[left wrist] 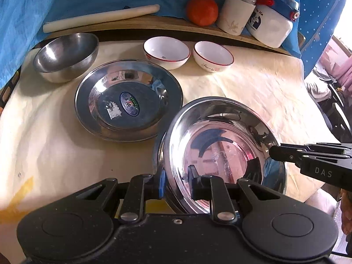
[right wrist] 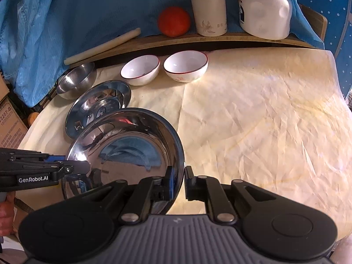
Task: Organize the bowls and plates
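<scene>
A shiny steel plate (left wrist: pixel 222 145) is held tilted above the cloth by both grippers. My left gripper (left wrist: pixel 177 184) is shut on its near-left rim. My right gripper (right wrist: pixel 178 181) is shut on its right rim (right wrist: pixel 179 154); it enters the left wrist view from the right (left wrist: pixel 272 153). A second steel plate (left wrist: pixel 128 100) with a sticker lies flat on the cloth behind it, also in the right wrist view (right wrist: pixel 99 107). A steel bowl (left wrist: pixel 66 57) stands at the far left. Two white red-rimmed bowls (left wrist: pixel 166 51) (left wrist: pixel 213 56) stand side by side at the back.
A wooden shelf (left wrist: pixel 154 22) along the back carries a white rolling pin (left wrist: pixel 101 17), a tomato (left wrist: pixel 202 10), a white cup (left wrist: pixel 237 14) and a white jar (left wrist: pixel 272 25). Blue cloth hangs behind. Cream cloth (right wrist: pixel 264 121) covers the table to the right.
</scene>
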Demonstrator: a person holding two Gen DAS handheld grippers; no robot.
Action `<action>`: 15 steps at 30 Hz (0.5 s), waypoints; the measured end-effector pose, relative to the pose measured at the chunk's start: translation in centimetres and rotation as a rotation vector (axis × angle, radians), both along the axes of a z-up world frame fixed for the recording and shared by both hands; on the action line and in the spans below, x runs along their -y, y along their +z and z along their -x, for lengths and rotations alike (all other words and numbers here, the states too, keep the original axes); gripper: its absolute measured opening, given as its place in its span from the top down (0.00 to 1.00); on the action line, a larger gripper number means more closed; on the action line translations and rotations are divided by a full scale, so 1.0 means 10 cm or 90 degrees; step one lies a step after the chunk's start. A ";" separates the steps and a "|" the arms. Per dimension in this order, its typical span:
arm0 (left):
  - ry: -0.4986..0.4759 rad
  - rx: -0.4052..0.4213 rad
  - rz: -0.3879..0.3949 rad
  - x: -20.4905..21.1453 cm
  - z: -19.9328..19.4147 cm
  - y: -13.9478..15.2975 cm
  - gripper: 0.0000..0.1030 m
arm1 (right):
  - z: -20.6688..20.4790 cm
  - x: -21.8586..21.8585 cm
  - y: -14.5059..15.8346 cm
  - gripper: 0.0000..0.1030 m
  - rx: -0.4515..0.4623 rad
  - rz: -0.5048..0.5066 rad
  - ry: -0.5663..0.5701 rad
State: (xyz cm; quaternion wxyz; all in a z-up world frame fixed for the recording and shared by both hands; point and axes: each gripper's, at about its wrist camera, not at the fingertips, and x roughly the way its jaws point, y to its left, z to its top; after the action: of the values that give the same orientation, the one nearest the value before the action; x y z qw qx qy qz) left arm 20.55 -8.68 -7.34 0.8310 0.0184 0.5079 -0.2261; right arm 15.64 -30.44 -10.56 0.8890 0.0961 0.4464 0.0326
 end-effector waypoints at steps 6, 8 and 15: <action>-0.002 0.003 -0.034 0.02 -0.01 0.03 0.69 | -0.05 -0.04 -0.01 0.85 -0.001 -0.007 0.020; 0.008 -0.007 -0.024 -0.02 -0.04 0.01 0.69 | -0.07 -0.06 0.00 0.85 0.003 -0.008 0.028; 0.030 -0.004 -0.013 -0.09 -0.08 0.03 0.49 | -0.12 -0.05 0.04 0.79 0.006 -0.005 0.035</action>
State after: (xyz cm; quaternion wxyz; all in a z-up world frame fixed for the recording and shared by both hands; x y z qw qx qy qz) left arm 21.32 -7.76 -7.05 0.8343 0.0144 0.5130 -0.2014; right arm 16.84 -29.92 -10.14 0.8895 0.0869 0.4447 0.0592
